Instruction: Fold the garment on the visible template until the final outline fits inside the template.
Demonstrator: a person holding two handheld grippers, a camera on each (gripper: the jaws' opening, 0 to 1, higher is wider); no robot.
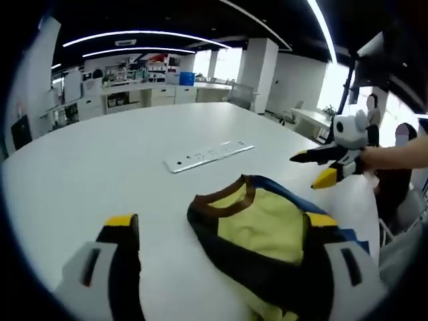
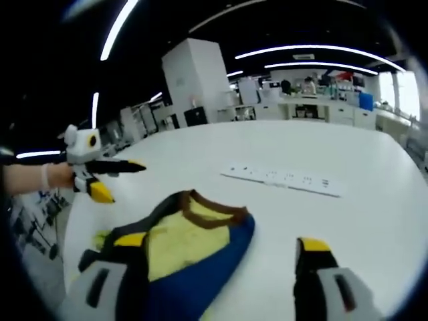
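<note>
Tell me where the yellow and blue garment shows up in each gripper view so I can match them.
Left gripper view: the garment lies low, right of centre, on the white table.
Right gripper view: the garment lies low, left of centre.
Shared landmark: the white power strip beyond it.

The garment (image 1: 267, 234) runs off the bottom edge behind the left gripper's (image 1: 227, 267) right jaw, and the table strip's (image 2: 281, 178) markings are too small to read.
</note>
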